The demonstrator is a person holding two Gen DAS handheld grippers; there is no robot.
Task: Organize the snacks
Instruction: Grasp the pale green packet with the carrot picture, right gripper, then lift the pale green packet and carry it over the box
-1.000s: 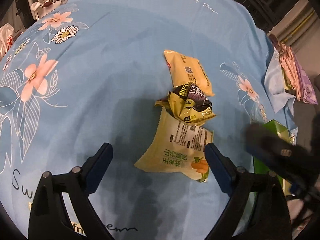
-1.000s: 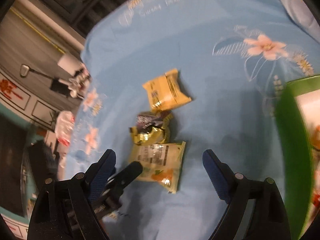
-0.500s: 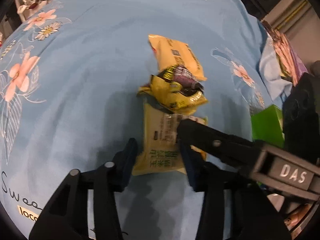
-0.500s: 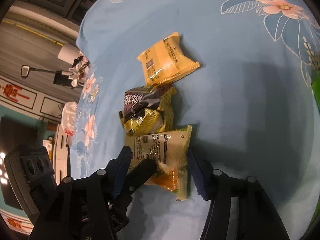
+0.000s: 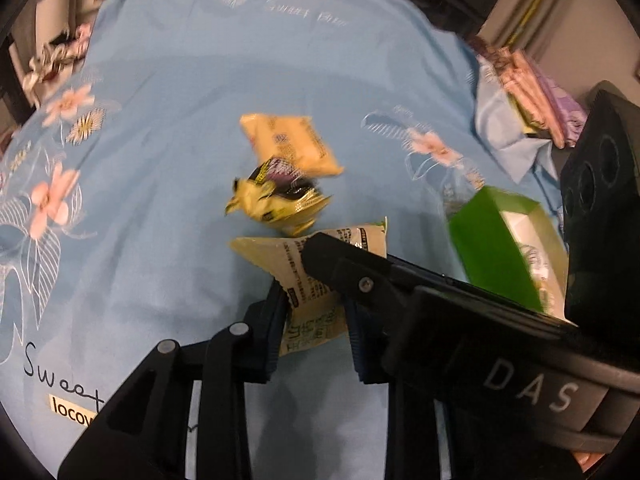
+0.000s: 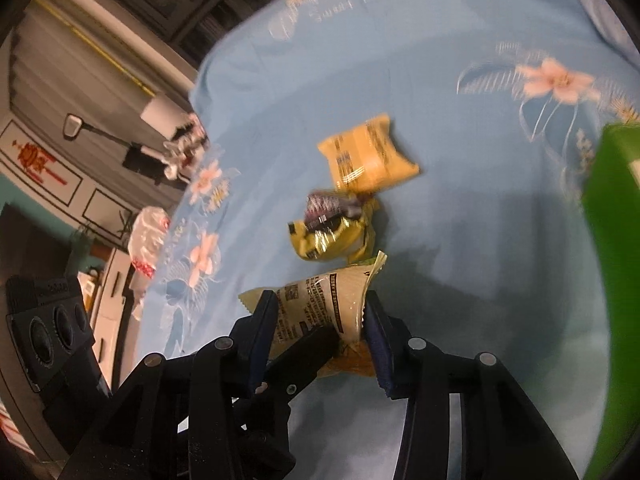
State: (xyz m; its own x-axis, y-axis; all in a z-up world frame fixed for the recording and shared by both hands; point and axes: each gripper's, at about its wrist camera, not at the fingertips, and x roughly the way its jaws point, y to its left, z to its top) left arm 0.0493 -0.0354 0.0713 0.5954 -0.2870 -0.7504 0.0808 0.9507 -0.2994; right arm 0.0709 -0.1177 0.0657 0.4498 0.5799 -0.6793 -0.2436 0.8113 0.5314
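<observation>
Progress: we judge the sorting barely begun; three packets are outside the green box [image 5: 496,248], and only the nearest is in hand.
Left gripper [image 5: 314,320]: we see its jaws narrowed onto the near end of the pale yellow-green snack packet [image 5: 308,280], pads pressing both sides.
Right gripper [image 6: 320,328]: we see its jaws likewise clenched on the same packet [image 6: 320,300], one pad at each edge; the film bulges between them.
Shared hold: both tools grip the one packet, the right tool's finger crossing just ahead of the left jaws.
Packet state: its far corner looks raised off the blue floral sheet [image 5: 160,160]; we cannot tell whether it is fully lifted.
Just beyond the jaws: crumpled yellow-and-purple foil packet [image 5: 280,200], touching or nearly touching the held packet's far edge.
Farther ahead: flat orange-yellow packet [image 5: 292,144], overlapping the foil one's far side.
To the right of the jaws: green box, open; contents too blurred to name.
Left to do: we judge carrying the held packet to the box, then the other two.
</observation>
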